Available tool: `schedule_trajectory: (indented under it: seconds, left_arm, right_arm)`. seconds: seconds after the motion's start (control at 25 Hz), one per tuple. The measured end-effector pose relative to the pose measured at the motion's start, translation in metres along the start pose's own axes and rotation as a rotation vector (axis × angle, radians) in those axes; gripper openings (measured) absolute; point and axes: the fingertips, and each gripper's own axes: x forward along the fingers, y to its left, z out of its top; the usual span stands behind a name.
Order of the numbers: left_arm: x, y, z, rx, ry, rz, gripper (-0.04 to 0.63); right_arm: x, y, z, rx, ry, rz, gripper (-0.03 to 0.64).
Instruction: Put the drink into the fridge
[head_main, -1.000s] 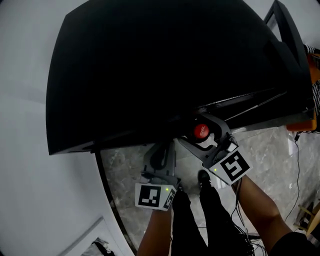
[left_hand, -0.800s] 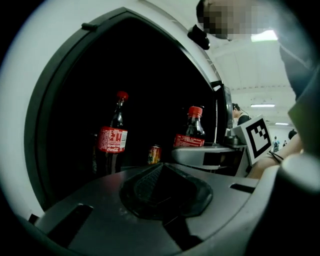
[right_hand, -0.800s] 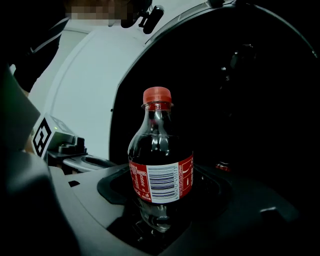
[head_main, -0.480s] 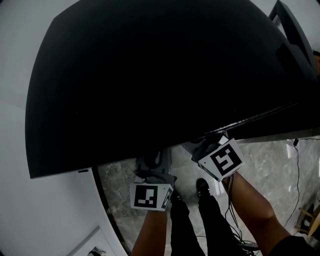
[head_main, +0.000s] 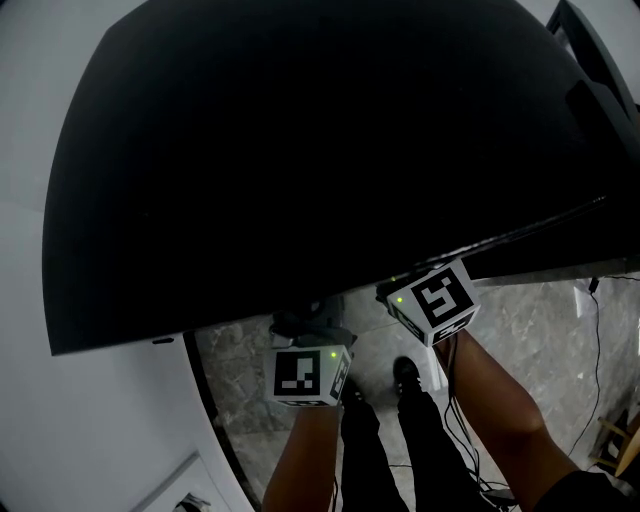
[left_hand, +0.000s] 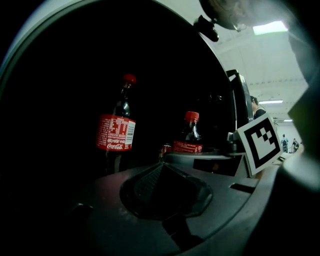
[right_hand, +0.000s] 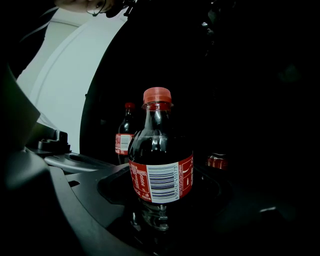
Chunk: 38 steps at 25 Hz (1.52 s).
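Right gripper (right_hand: 160, 200): jaws clamped on the lower body of the drink (right_hand: 161, 172), a small cola bottle with a red cap and a red label whose barcode faces the camera. The bottle stands upright between the two dark pads. Its base is lost in shadow, so whether it rests on a shelf cannot be told.

Left gripper (left_hand: 161, 172): jaws pressed together with nothing between them, the ribbed pads meeting along one ridge.

Beyond the drink, inside the dark fridge (head_main: 300, 150), a second bottle (right_hand: 125, 136) of the same kind stands upright, farther back and to the left. The red label of a third bottle (right_hand: 218, 161) shows low at the right, the rest of it unlit. In the left gripper view the second bottle appears at the left, well apart from the drink, which sits near the centre just beside the right gripper's marker cube (left_hand: 260, 142).

In the head view the black bulk of the fridge fills most of the field. Both grippers' marker cubes lie at its lower edge, side by side, and the right gripper's front end passes out of sight beneath that edge. Below them lie the person's right forearm (head_main: 490, 400), dark trouser legs (head_main: 400, 450) and a grey marbled floor (head_main: 560, 320).
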Motion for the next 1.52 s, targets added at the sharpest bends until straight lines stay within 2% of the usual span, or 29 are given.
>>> schedule_trajectory:
  seconds: [0.52, 1.08, 1.52]
  left_arm:
    - [0.011, 0.010, -0.012, -0.008, 0.013, 0.034, 0.012]
    - [0.017, 0.010, -0.015, -0.018, 0.006, 0.036, 0.012]
    - [0.019, 0.002, -0.033, -0.034, 0.036, 0.028, 0.012]
  right_arm:
    - [0.013, -0.008, -0.017, -0.005, 0.048, -0.017, 0.324]
    - [0.016, -0.015, -0.037, 0.027, 0.087, -0.039, 0.324]
    - [0.014, -0.017, -0.044, 0.036, 0.084, -0.034, 0.324]
